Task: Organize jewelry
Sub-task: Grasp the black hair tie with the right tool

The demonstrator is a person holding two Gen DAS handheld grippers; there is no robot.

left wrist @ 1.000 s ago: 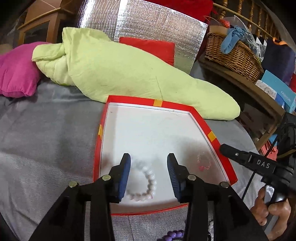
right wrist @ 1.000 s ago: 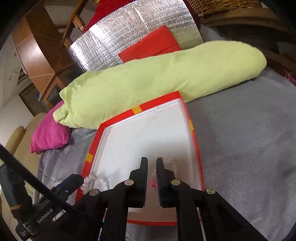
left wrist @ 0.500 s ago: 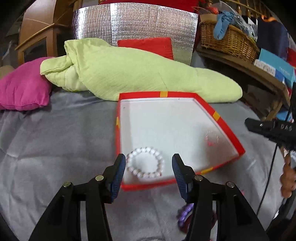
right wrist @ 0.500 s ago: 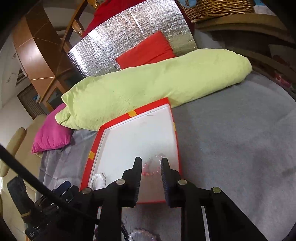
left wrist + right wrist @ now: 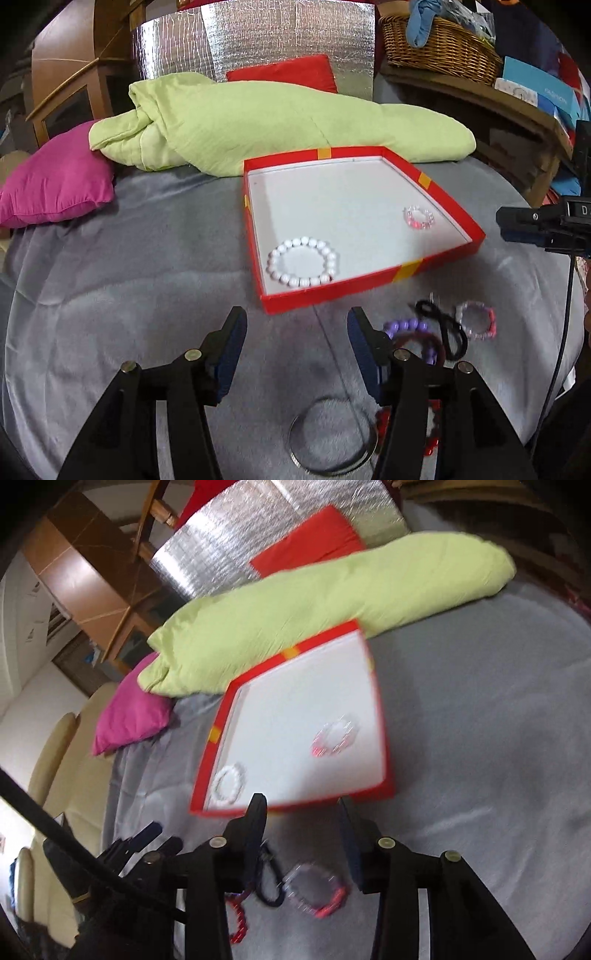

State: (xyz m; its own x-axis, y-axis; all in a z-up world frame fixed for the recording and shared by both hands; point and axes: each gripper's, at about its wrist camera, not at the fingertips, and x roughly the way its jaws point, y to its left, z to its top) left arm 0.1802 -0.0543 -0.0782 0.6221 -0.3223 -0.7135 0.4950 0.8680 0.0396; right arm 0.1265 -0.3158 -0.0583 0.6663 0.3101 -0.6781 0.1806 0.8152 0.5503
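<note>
Two pieces already lie in the red box (image 5: 369,286): the white bead bracelet (image 5: 302,263) at its near left corner, the small pink bracelet (image 5: 419,218) toward its right wall. The rest wait on the grey blanket (image 5: 110,295) just near of the box: a purple bead bracelet (image 5: 406,326), a black hair tie (image 5: 443,325), a clear-and-pink bracelet (image 5: 476,319), a metal bangle (image 5: 332,439), something red-beaded half hidden.

The left gripper (image 5: 293,350) hangs empty over bare blanket, its jaws having just spread moderately wide; the right gripper (image 5: 301,834) has just been opening too, nothing between its pads, poised above the clear-and-pink bracelet.

For the next pick I would come straight down on one strand only, pinch across the beads, and lift clear of the hair tie so nothing drags along.
</note>
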